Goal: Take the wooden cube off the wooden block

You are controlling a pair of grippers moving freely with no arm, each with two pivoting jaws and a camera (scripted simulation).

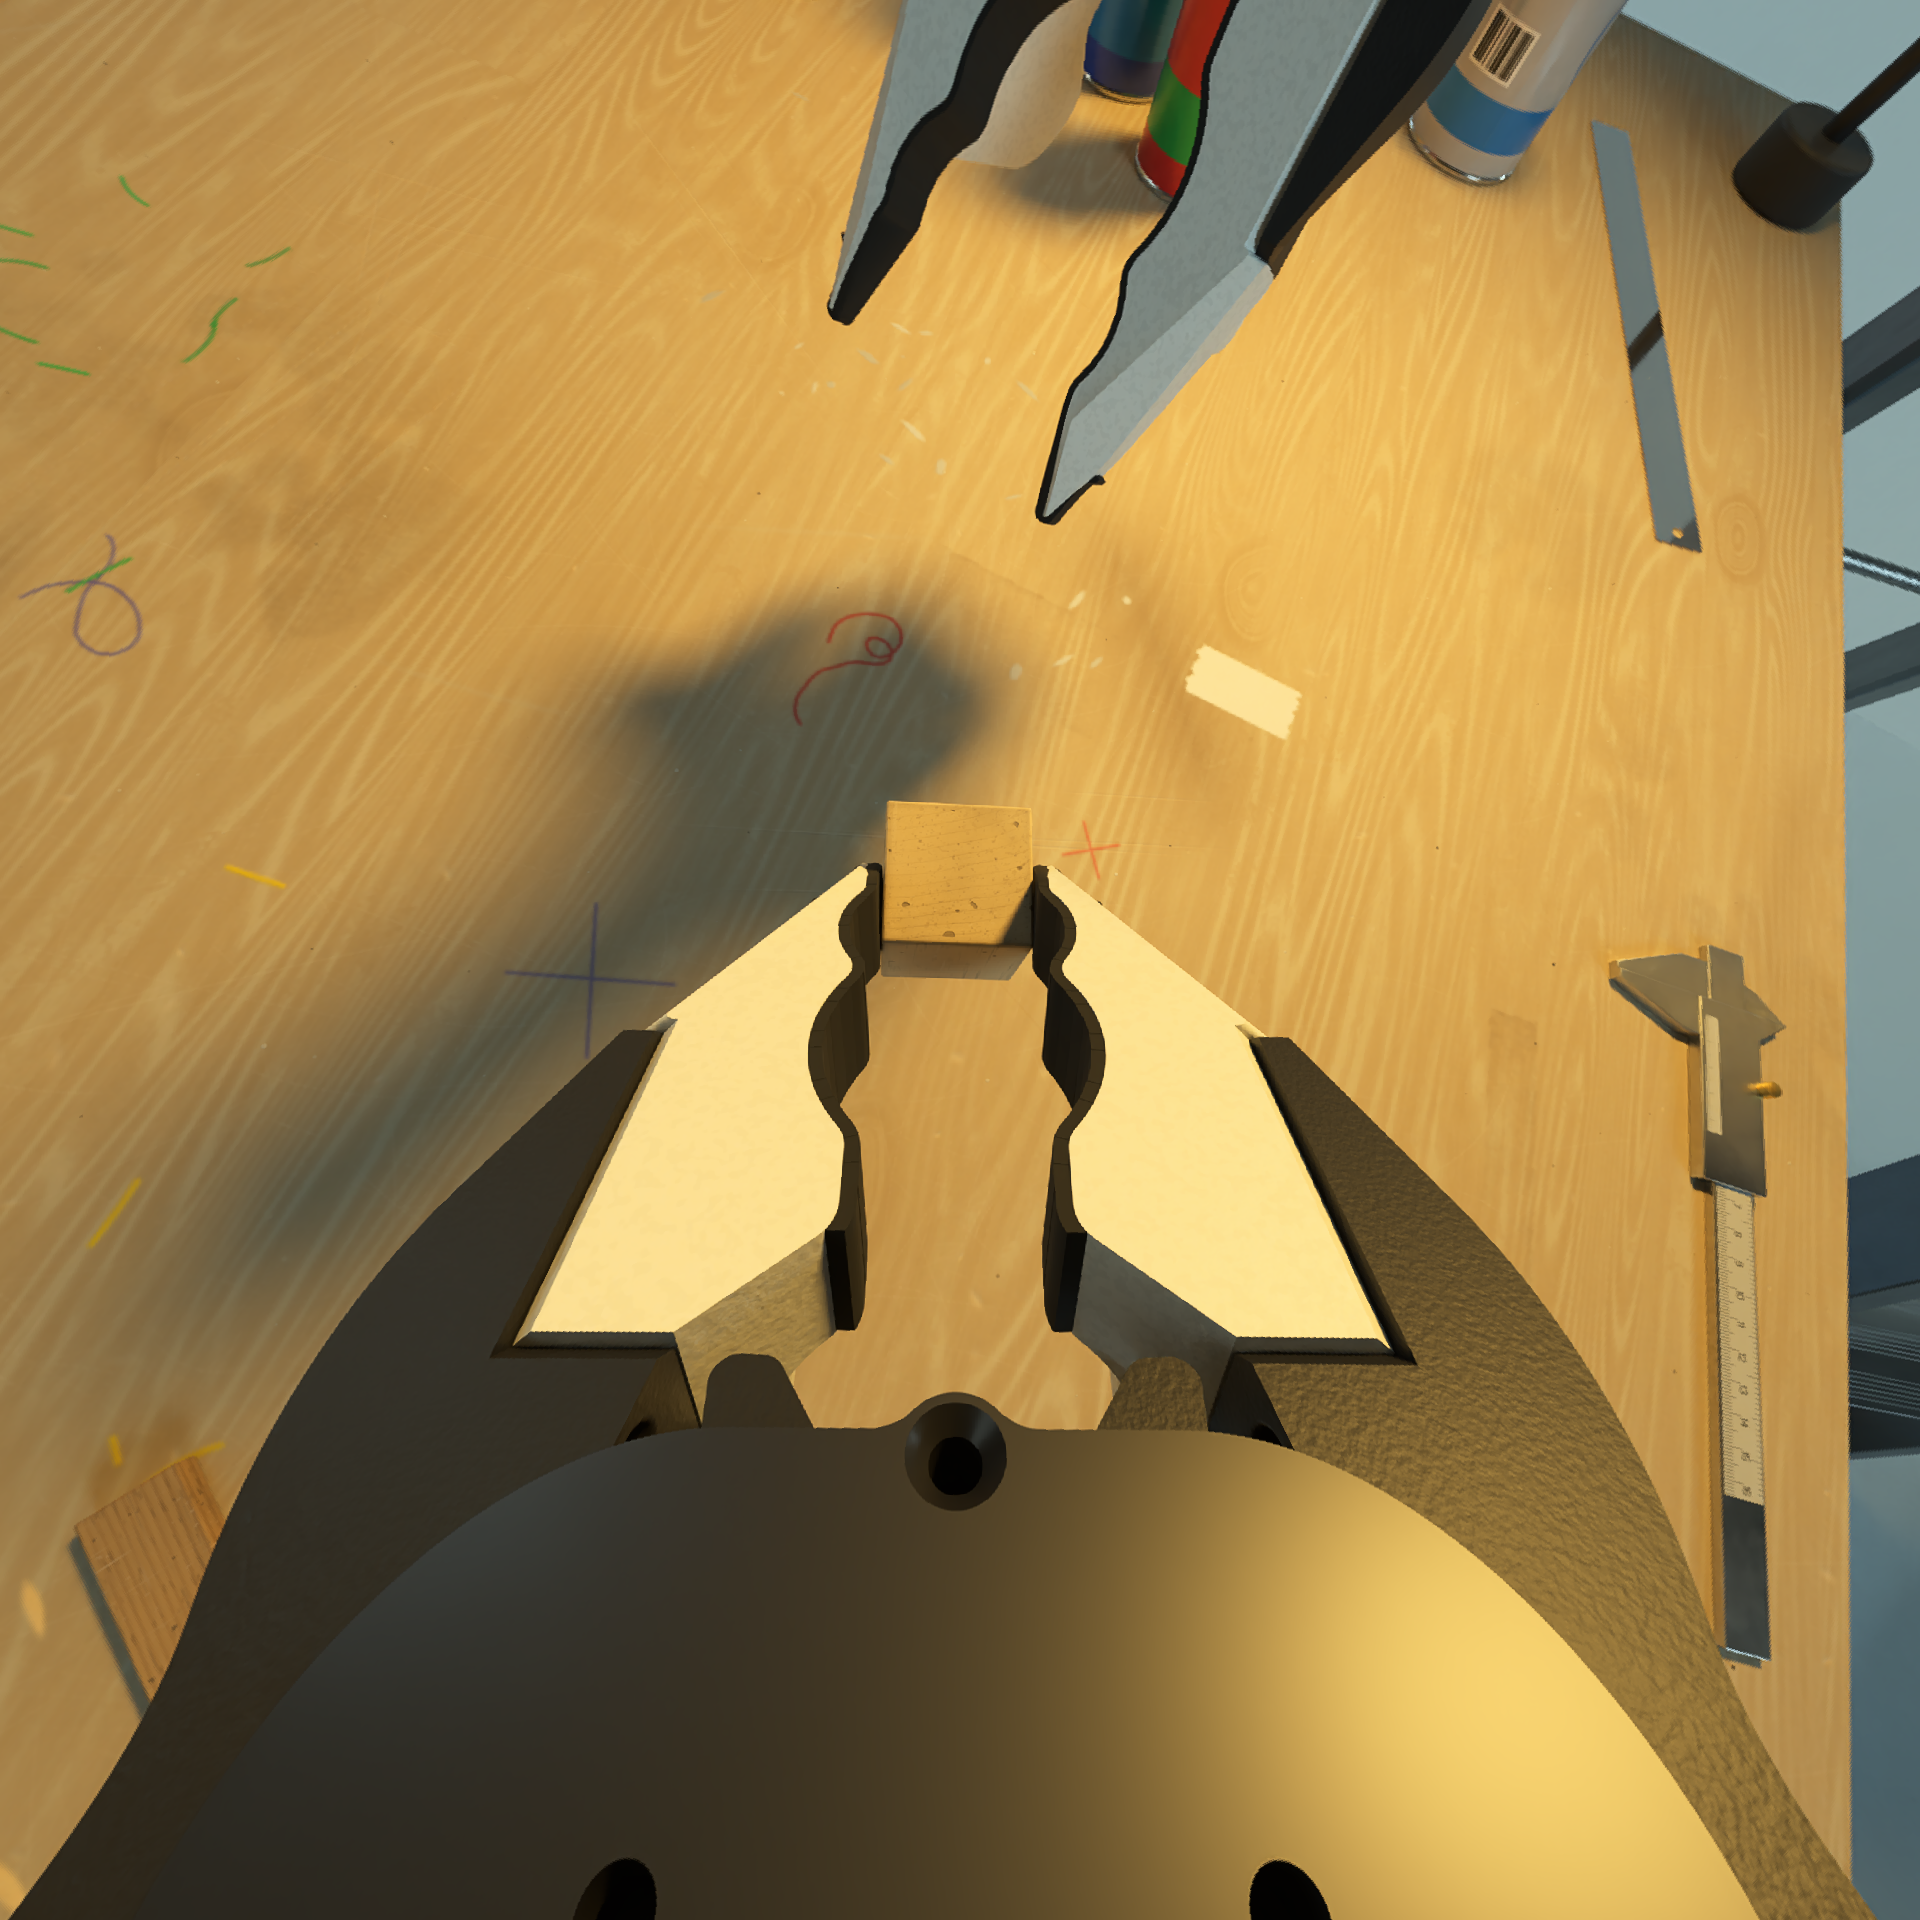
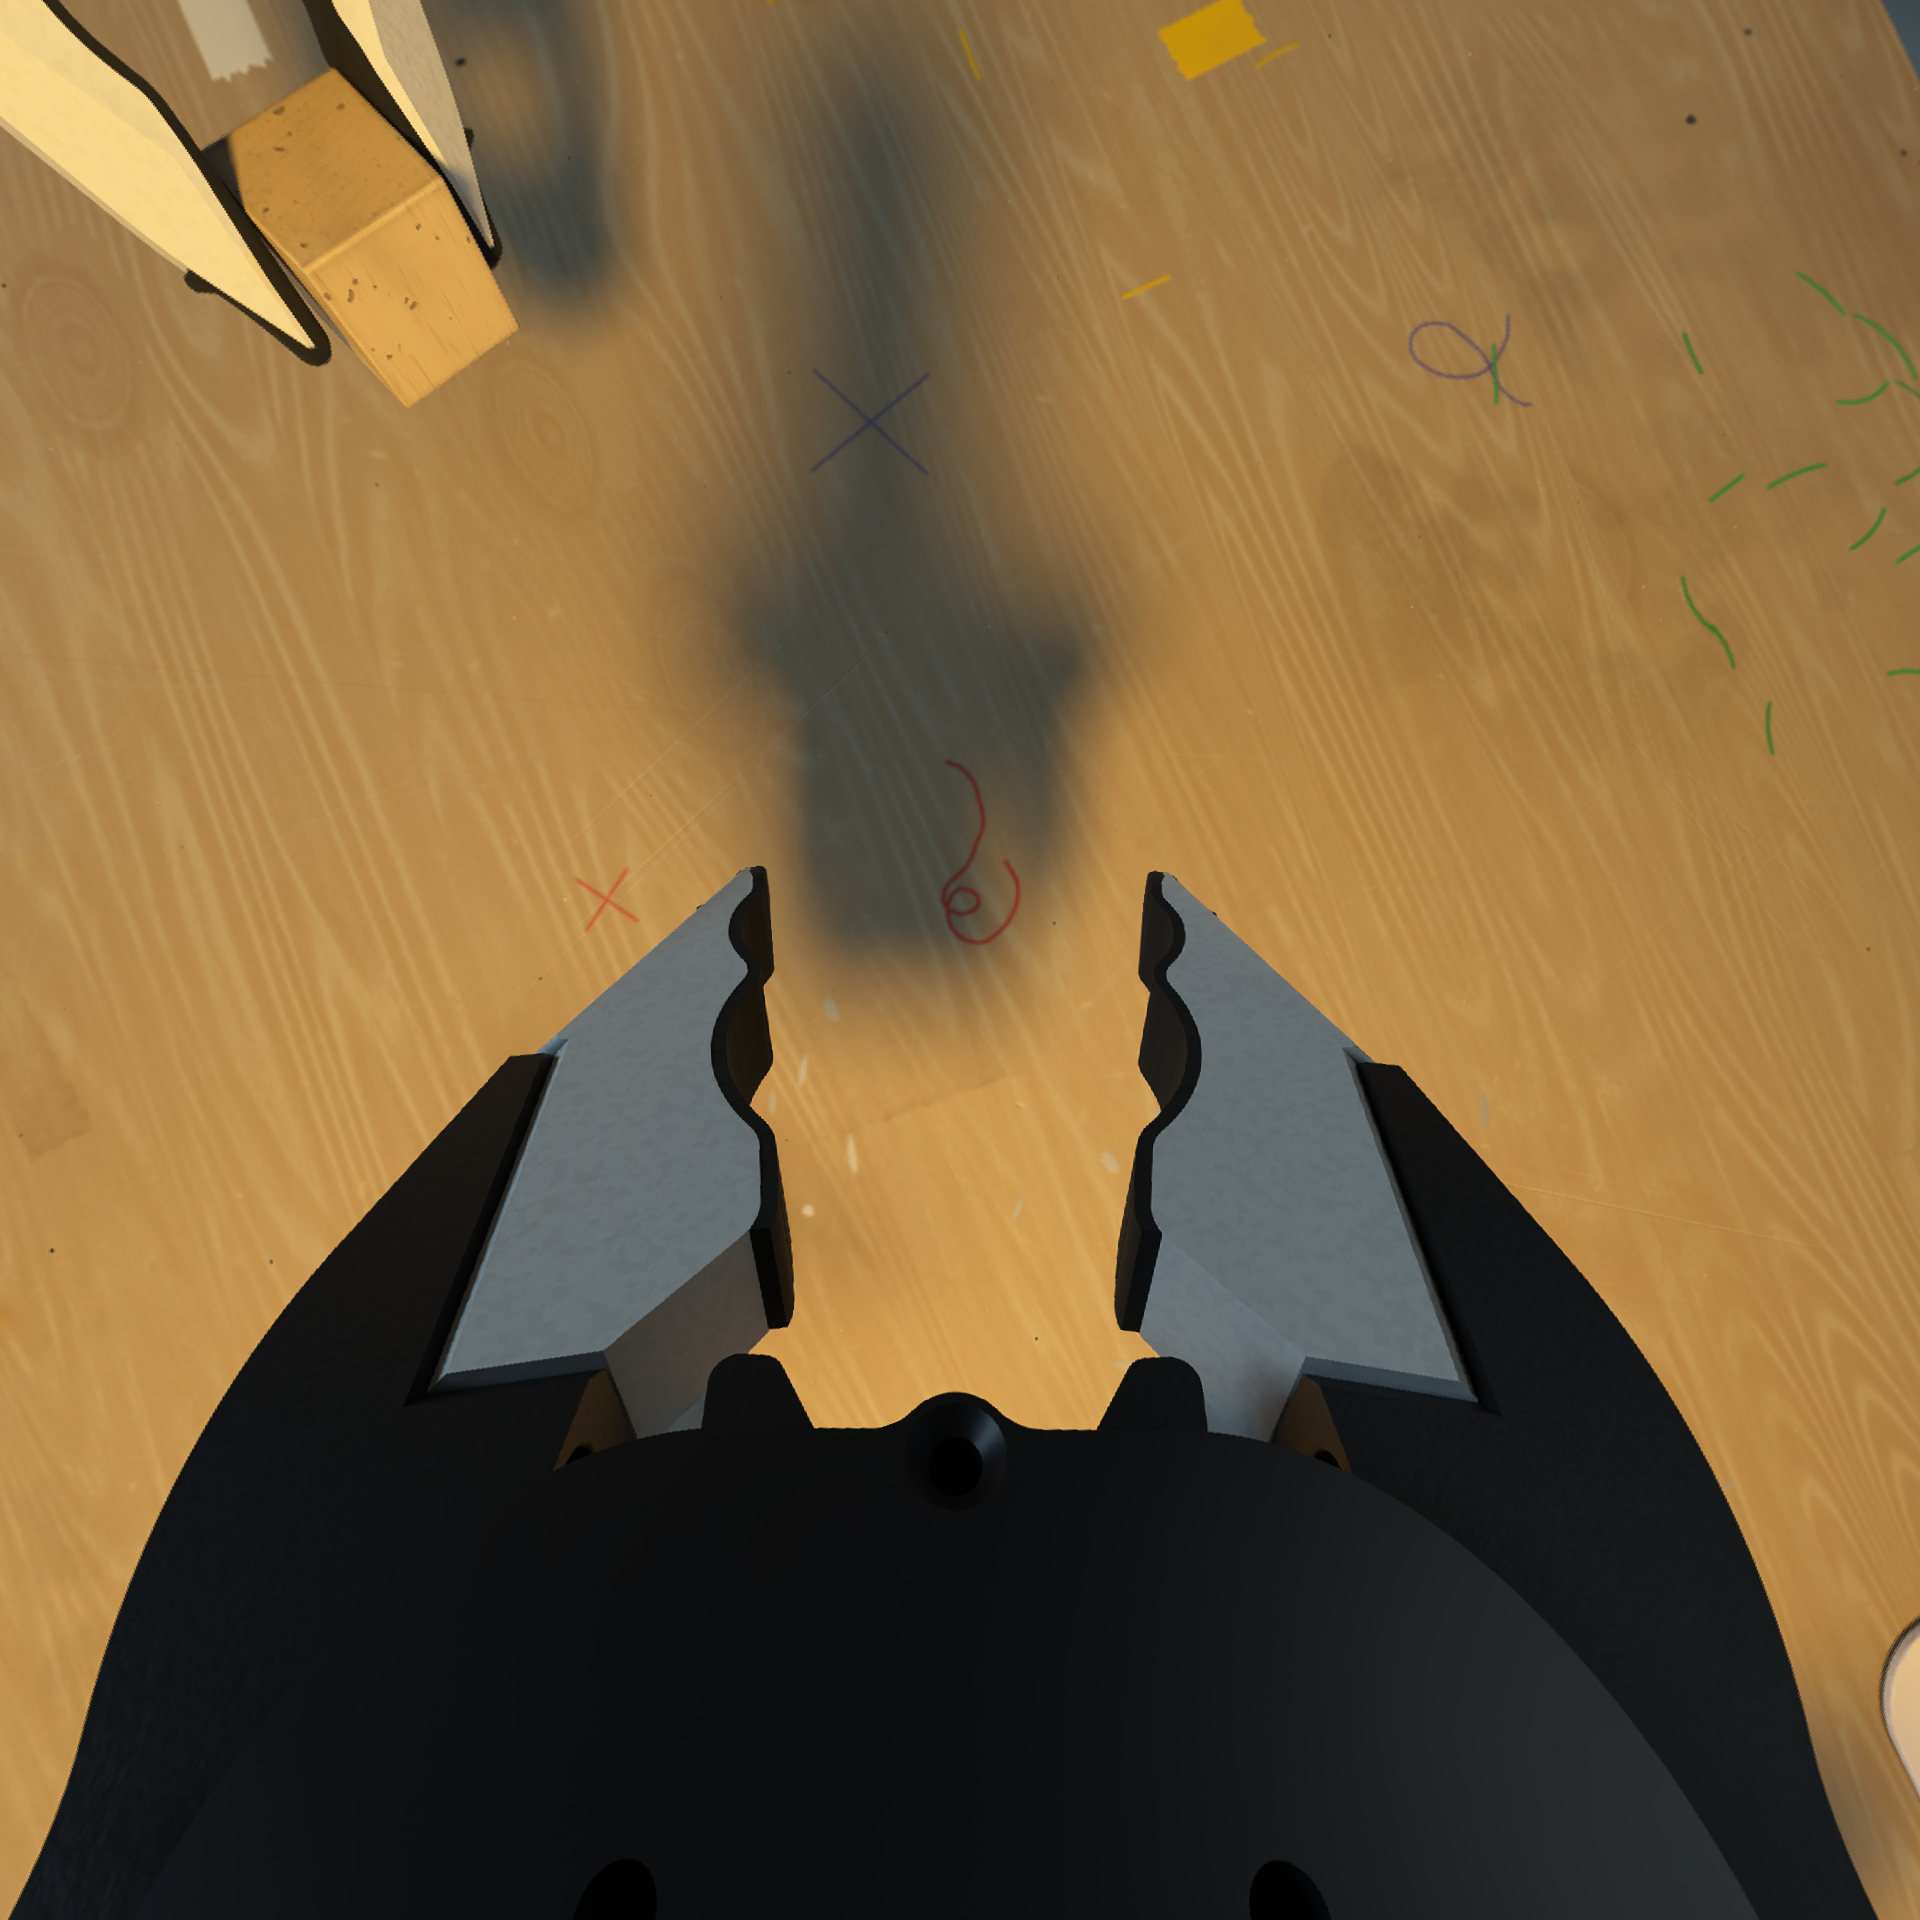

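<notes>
Gripping wooden cube [image 1: 956,876], left tongs [image 1: 956,883] perhaps airborne.

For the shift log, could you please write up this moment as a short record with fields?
left tool: shut on the wooden cube, held clear above the table
right tool: open, empty, above a red scribble
wooden block: flat on the table, lower left of the left wrist view, apart from the cube
bystanders: caliper, metal ruler, cans at the far edge
</notes>
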